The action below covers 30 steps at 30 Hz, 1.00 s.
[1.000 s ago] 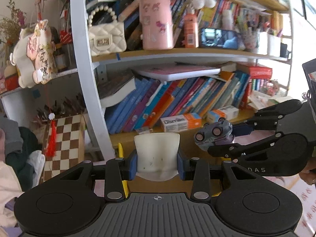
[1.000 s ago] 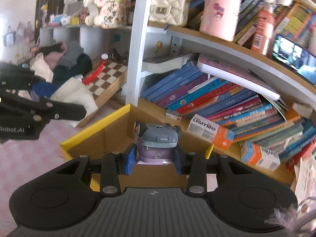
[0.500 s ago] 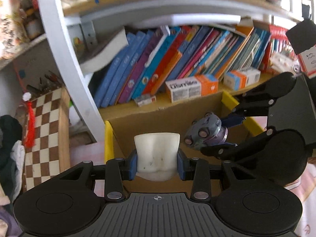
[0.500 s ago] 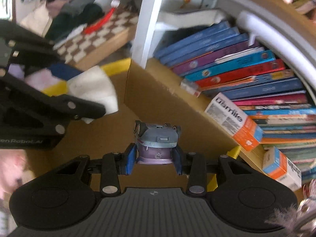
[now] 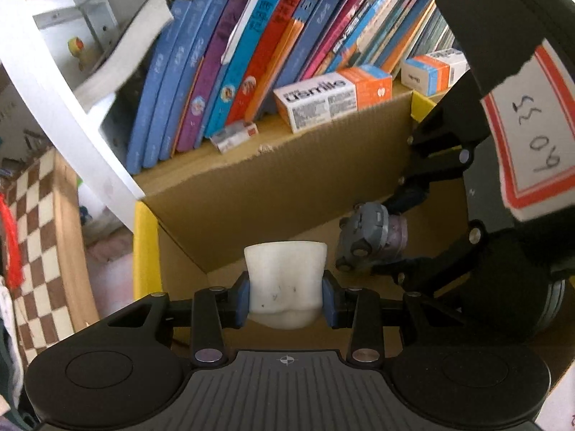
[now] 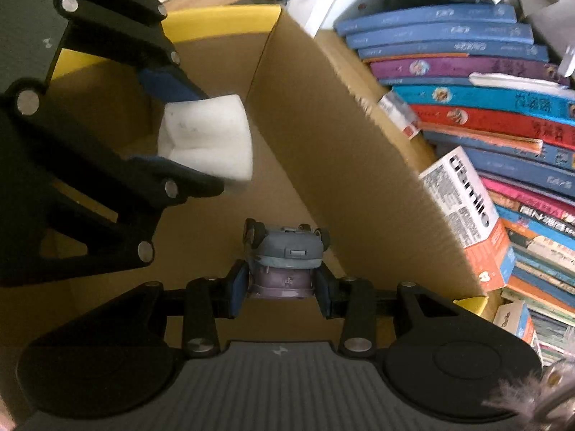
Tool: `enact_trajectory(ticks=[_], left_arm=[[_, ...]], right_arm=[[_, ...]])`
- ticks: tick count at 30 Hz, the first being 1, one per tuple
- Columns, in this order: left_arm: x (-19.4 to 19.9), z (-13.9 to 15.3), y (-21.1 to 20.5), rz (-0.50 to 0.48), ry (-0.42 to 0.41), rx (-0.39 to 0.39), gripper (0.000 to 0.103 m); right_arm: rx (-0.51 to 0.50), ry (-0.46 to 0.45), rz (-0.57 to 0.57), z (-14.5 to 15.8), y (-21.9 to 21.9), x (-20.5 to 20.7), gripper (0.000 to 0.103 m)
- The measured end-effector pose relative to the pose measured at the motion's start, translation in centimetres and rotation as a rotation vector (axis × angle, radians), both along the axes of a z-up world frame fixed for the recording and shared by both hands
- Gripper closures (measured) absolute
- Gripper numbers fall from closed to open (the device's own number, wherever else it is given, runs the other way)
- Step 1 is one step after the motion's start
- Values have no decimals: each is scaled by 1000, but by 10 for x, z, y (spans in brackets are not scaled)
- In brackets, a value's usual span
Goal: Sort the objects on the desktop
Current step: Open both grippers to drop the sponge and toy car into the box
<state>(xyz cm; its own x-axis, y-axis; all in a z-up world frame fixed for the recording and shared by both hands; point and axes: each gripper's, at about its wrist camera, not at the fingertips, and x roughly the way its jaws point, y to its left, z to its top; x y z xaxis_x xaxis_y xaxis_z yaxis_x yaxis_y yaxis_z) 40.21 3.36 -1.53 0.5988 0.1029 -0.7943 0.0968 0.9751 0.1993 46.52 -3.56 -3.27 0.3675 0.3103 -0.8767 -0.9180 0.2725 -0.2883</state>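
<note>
Nearest me in the left wrist view, my left gripper (image 5: pixel 286 296) has its blue pads pressed on both flanks of a white, squarish block of soft foam (image 5: pixel 285 283), with the jaws partly closed around its width, so it is firmly held. In the right wrist view, my right gripper (image 6: pixel 280 289) is clamped tight on the purple base of a small grey-and-purple toy vehicle with little wheels (image 6: pixel 285 260), whose grey top points away from the camera. Both loads hang inside the open brown cardboard box with yellow-taped edges (image 5: pixel 273 194), and both grippers tilt steeply down toward its floor. The relation that matters is straight down: bare cardboard lies just beyond each held thing, along the line of the fingers, and I cannot tell if either touches it yet. The two grippers sit close side by side, the toy just to the right of the foam, so I judge each release needs room from the other's linkage. Beyond the box's far wall stands a white shelf with a row of leaning colourful books (image 5: pixel 251 61) and an orange-and-white carton (image 5: pixel 332 98).
</note>
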Motion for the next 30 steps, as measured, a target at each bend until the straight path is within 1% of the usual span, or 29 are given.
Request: enact_trajectory(ticks=[8, 9, 10, 14, 16, 17, 18, 21, 22, 25, 30], left_arm=[[6, -3, 2, -7, 58, -20, 64], [6, -3, 2, -7, 62, -23, 62], [7, -3, 2, -8, 63, -28, 61], [9, -3, 1, -28, 65, -42, 58], [8, -2, -2, -33, 52, -30, 46], [7, 0, -3, -35, 44, -23, 44], [6, 2, -4, -36, 35, -17, 40], [0, 11, -5, -37, 3, 4, 24], [-3, 15, -5, -36, -11, 9, 22], [-11, 29, -5, -37, -42, 9, 20], [-31, 50, -8, -41, -95, 19, 20]], right_arm=[[-36, 24, 31, -2, 2, -2, 66], [-33, 21, 37, 0, 2, -3, 61], [-26, 18, 42, 1, 2, -5, 52], [-11, 10, 50, 6, -1, -10, 43], [-1, 3, 48, 9, -4, -12, 35], [7, -2, 43, 12, -6, -13, 32], [17, -7, 36, 15, -9, -14, 28], [50, -20, 10, 26, -17, -17, 23], [61, -24, 1, 30, -19, -18, 21], [96, -39, -28, 42, -27, -22, 20], [155, -65, -84, 65, -42, -36, 19]])
